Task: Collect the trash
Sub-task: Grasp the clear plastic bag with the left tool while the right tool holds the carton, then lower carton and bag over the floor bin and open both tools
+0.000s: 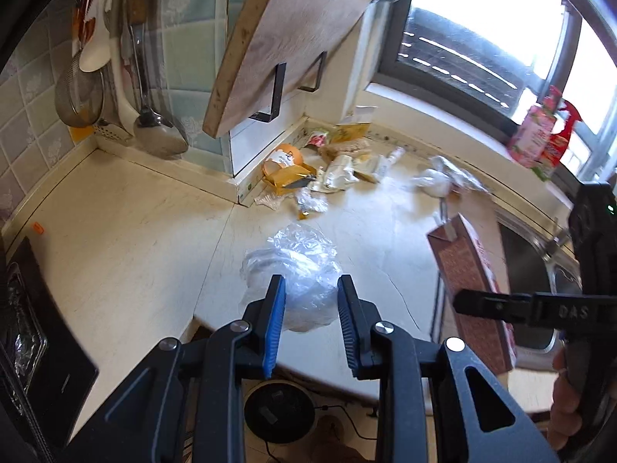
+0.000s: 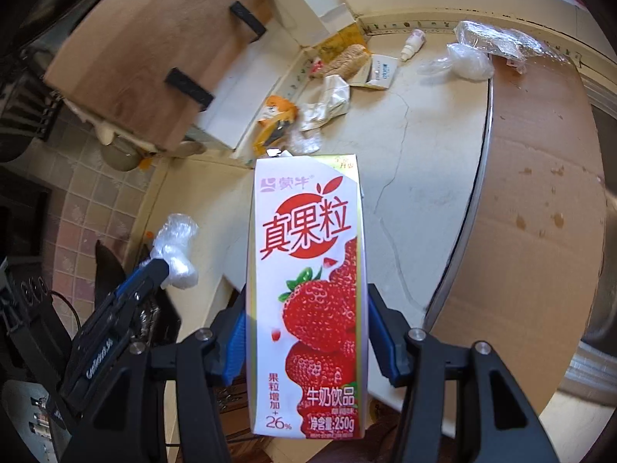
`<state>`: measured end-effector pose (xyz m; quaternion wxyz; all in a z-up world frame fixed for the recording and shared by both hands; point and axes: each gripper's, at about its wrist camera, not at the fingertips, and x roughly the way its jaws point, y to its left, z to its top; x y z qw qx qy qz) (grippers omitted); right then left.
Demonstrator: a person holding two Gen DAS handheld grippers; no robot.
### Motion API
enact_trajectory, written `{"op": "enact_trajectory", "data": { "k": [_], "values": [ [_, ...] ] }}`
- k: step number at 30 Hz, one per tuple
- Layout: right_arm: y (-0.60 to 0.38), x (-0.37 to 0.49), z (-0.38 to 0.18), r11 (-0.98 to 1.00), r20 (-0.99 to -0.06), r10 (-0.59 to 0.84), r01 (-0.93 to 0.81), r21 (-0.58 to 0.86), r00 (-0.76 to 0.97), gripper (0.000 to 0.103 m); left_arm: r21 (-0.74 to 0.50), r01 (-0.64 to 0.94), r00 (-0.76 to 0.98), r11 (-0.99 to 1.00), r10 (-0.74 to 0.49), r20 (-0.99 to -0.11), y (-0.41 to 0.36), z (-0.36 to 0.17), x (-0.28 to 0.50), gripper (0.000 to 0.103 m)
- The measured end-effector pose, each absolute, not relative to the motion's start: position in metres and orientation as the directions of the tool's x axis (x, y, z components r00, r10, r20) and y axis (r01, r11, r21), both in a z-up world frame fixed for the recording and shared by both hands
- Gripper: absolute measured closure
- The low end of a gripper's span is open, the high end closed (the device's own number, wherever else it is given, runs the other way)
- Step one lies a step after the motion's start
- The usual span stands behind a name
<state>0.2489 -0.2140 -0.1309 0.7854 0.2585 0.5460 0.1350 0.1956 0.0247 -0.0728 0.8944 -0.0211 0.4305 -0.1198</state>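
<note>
A strawberry milk carton [image 2: 306, 297] is clamped upright in the right gripper [image 2: 306, 332], above the tabletop [image 2: 416, 162] edge. Beside the carton, the left gripper [image 1: 311, 308] pinches a crumpled clear plastic bag [image 1: 297, 270]. Wrappers [image 2: 327, 96] lie beyond the carton.

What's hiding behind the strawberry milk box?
Behind the strawberry milk box, held in the right claw, lie the pale counter and a pile of wrappers in the corner. The box covers the counter edge directly behind it, so that stays hidden.
</note>
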Motion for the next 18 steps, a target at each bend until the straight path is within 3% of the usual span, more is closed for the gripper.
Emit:
{"op": "enact_trajectory", "data": {
  "k": [8, 18],
  "values": [
    [-0.167, 0.165, -0.133, 0.823, -0.786, 0.520, 0.049, 0.565, 0.333, 0.049, -0.177, 0.255, 0.535, 0.951, -0.291, -0.793, 0.055, -0.078, 0.107, 0.078],
    [-0.121, 0.087, -0.212, 0.833, -0.841, 0.503, 0.148, 0.533, 0.198, 0.049, -0.234, 0.289, 0.345, 0.928, -0.329, -0.879, 0.080, -0.170, 0.065, 0.078]
  ]
}}
